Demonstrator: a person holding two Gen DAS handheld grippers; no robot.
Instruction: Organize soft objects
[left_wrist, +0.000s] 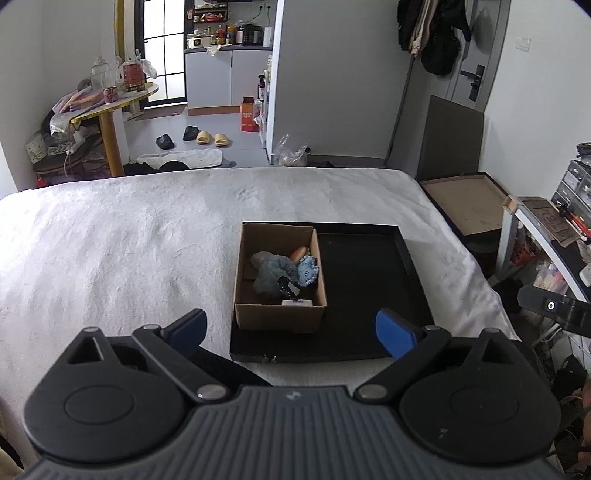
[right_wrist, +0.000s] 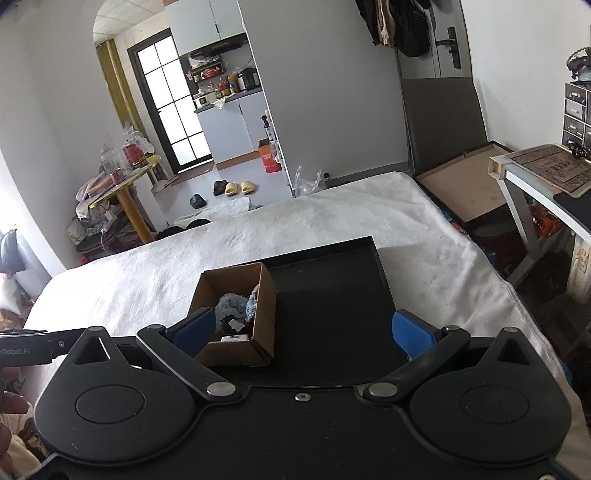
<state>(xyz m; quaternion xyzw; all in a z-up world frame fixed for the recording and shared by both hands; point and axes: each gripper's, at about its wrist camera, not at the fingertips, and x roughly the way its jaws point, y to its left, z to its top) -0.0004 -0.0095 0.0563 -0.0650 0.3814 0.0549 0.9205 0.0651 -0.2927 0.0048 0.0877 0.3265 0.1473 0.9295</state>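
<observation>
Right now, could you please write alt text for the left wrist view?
An open cardboard box holding soft toys sits in the left part of a black tray on a white bed. The left tool hovers open and empty in front.

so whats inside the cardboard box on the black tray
The brown cardboard box holds a grey-blue fuzzy plush toy, a lighter blue soft piece, an orange end and a small white label. Whatever lies beneath the pile is covered.
</observation>
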